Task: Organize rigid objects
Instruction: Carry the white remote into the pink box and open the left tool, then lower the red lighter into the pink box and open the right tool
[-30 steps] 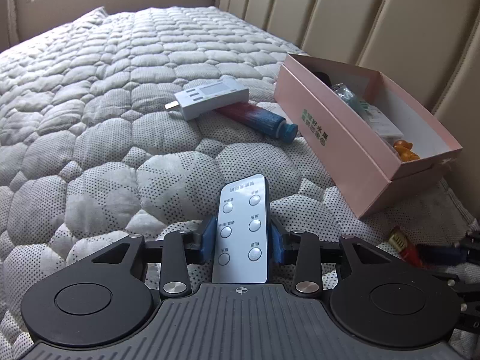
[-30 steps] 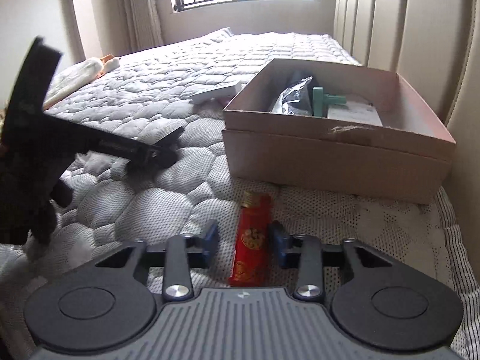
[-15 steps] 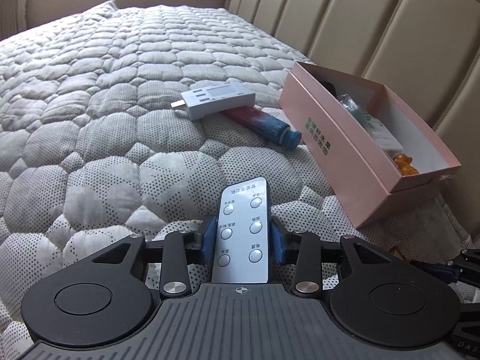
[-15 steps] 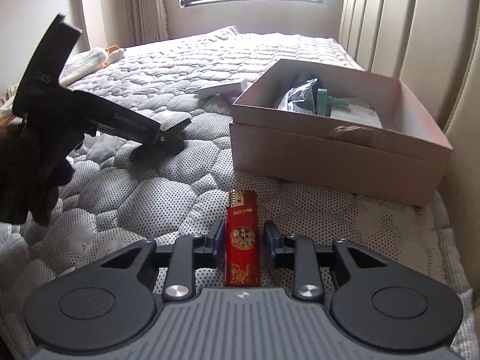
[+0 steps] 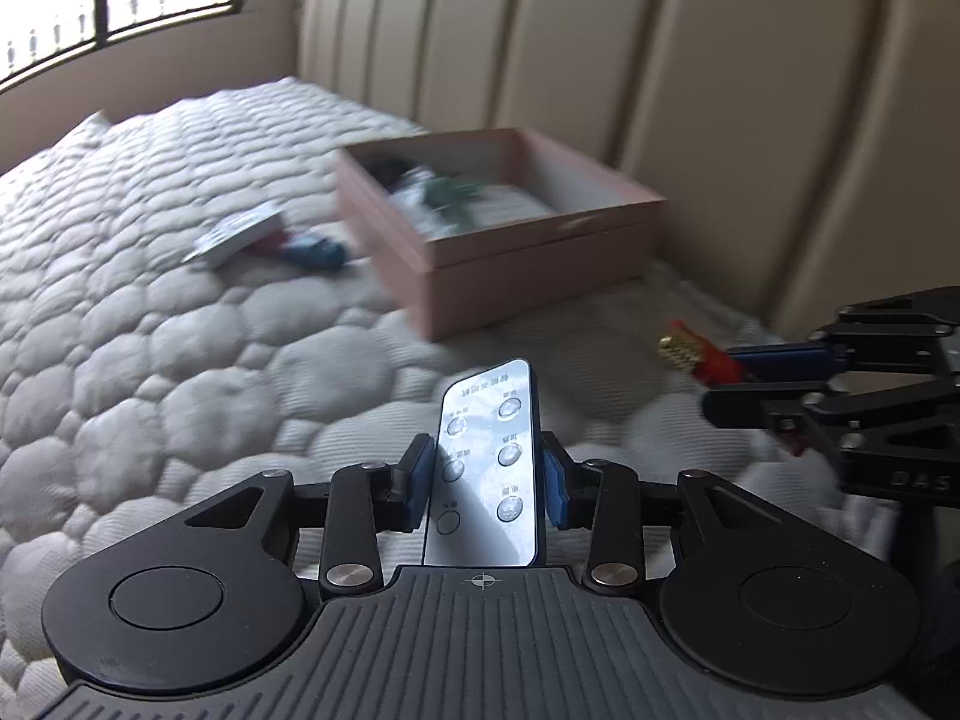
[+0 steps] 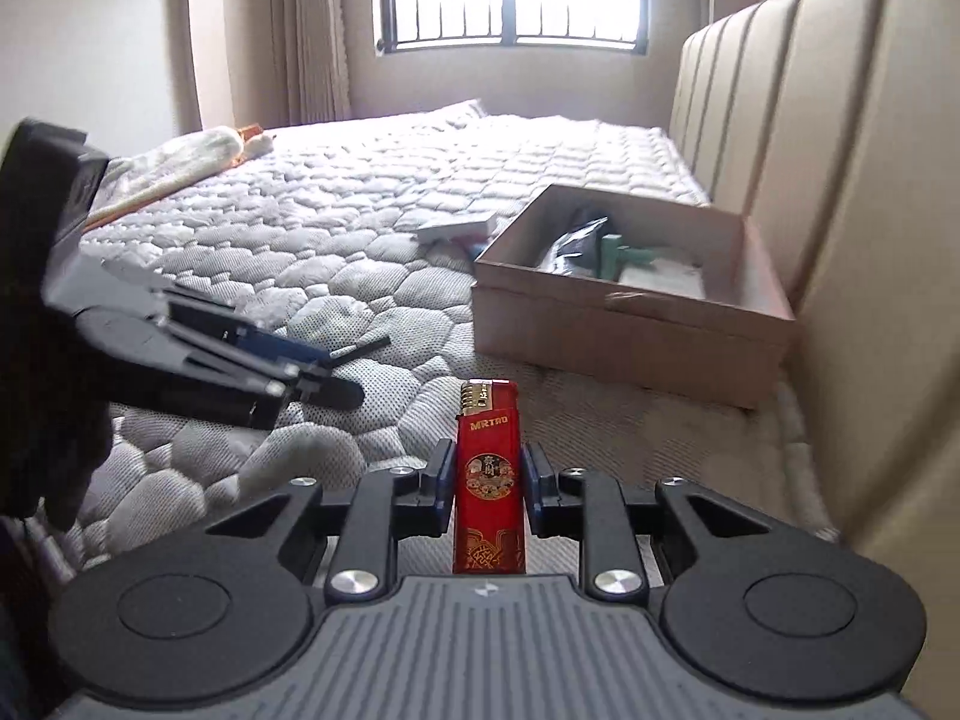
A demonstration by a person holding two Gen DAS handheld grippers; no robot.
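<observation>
Between the blue pads of the left gripper [image 5: 486, 483] sits a slim grey remote [image 5: 487, 468], pinched by its long edges near the lower half so the buttoned face stays up and most of its length juts forward, a hold that should let it slide flat into a container. Off to its right, the right gripper [image 6: 487, 483] has just finished closing and now clamps a red lighter [image 6: 489, 480] upright by its flat sides, the metal cap pointing away. Both grippers hang above the quilted mattress [image 5: 180, 360], clear of it, angled down toward the far right. Ahead of both stands the open pink box [image 5: 540, 240], pushed against the padded headboard [image 5: 720, 90] and already holding several items, so it is probably the target for both objects. Just left of the box lie a white device [image 5: 237, 234] and a red-and-blue tube [image 5: 306, 249], not yet collected.
</observation>
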